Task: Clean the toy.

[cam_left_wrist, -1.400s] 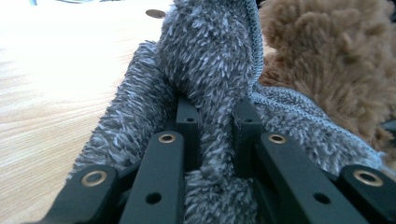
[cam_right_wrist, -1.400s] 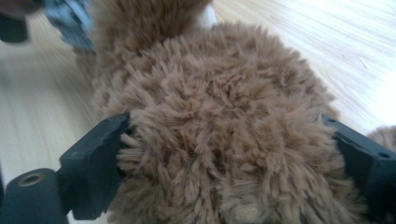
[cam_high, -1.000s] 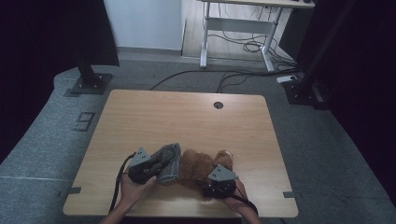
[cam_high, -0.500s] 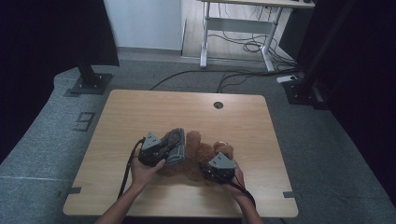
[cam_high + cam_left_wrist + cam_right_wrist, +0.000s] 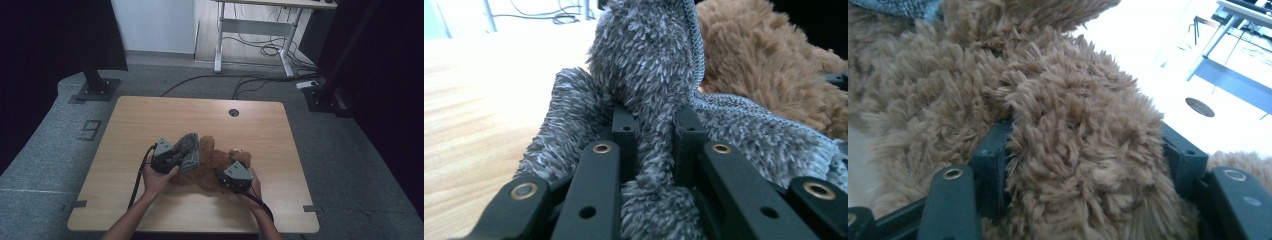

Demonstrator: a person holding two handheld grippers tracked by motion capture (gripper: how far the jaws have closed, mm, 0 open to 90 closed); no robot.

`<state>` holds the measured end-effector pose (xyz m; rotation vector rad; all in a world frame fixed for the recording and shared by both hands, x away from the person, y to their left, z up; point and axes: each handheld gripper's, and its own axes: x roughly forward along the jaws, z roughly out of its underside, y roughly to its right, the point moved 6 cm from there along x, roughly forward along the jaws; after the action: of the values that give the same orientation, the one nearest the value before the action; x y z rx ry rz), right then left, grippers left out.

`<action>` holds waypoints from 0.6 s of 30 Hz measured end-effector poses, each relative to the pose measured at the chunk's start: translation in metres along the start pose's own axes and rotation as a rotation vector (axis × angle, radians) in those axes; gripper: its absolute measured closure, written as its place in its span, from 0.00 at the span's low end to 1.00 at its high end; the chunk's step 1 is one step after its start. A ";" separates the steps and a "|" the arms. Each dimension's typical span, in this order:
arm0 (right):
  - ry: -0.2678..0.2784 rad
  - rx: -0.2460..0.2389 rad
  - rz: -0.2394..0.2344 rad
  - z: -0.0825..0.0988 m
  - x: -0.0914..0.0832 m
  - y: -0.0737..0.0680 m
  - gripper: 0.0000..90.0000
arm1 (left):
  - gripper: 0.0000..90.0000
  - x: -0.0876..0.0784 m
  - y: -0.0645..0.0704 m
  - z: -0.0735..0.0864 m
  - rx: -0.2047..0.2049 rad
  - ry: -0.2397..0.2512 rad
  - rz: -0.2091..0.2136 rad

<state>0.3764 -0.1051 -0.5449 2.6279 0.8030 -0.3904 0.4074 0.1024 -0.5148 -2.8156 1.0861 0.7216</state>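
Observation:
A brown plush toy lies on the wooden table, near its front. A grey fuzzy cloth hangs over the toy's left side. My left gripper is shut on a fold of the grey cloth, which bunches between the black jaws of the left gripper; the brown toy lies just behind it. My right gripper is at the toy's right side. In the right gripper view a thick furry limb fills the gap of the right gripper, whose jaws have just been closing and press on it.
A round cable hole sits near the table's far edge. Beyond the table stand a white-framed desk with floor cables and two black stand bases on grey carpet.
Both hands have moved away from the front edge. The left gripper carried the grey cloth up and right over the toy. The right gripper's jaws narrowed on the toy.

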 end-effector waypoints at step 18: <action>0.066 0.100 -0.143 -0.009 -0.075 -0.011 0.31 | 0.85 -0.029 0.030 0.010 0.000 -0.022 0.086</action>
<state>0.3119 -0.1291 -0.5129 2.6958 1.0225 -0.3929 0.3653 0.0993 -0.5073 -2.7687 1.2099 0.7578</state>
